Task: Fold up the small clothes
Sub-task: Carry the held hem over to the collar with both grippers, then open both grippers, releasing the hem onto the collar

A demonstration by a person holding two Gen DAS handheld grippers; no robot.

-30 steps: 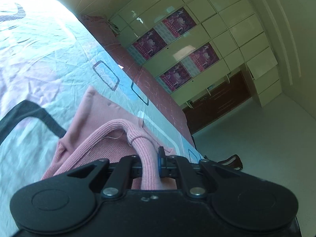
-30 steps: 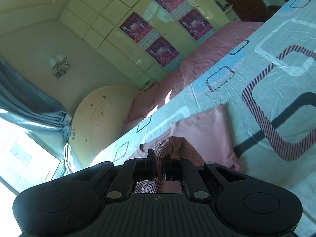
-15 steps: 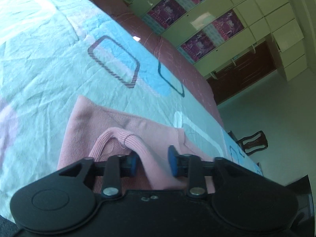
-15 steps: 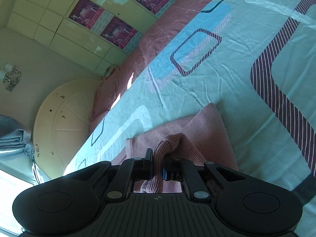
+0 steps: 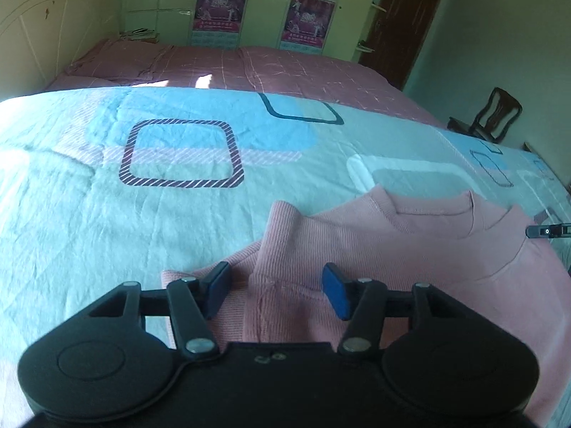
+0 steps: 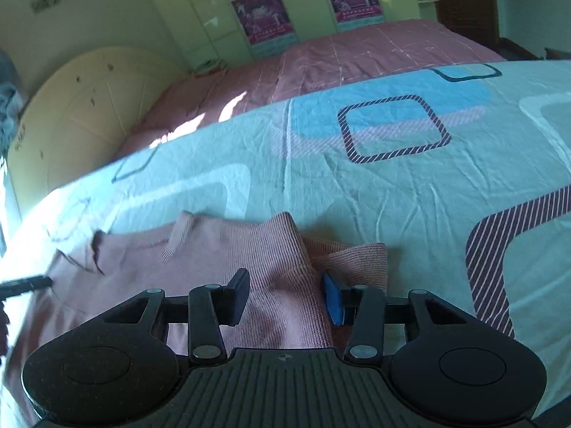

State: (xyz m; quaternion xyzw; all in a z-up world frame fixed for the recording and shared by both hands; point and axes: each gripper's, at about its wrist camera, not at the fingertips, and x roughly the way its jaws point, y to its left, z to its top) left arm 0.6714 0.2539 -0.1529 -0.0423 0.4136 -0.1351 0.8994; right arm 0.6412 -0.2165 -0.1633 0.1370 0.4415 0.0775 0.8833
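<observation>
While spread: one pink sweater (image 5: pixel 410 249)

A wide bed (image 5: pixel 89 214) carries a crumpled pale-blue cotton sheet (image 6: pixel 410 196) printed with rounded squares. A pink ribbed knit sweater (image 5: pixel 410 249) lies flat on it; a dusty-pink checked quilt (image 5: pixel 285 67) lies beyond.

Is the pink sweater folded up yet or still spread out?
Partly folded: the pink sweater lies flat on the bedspread, both sleeves laid over its body, neckline showing.
</observation>
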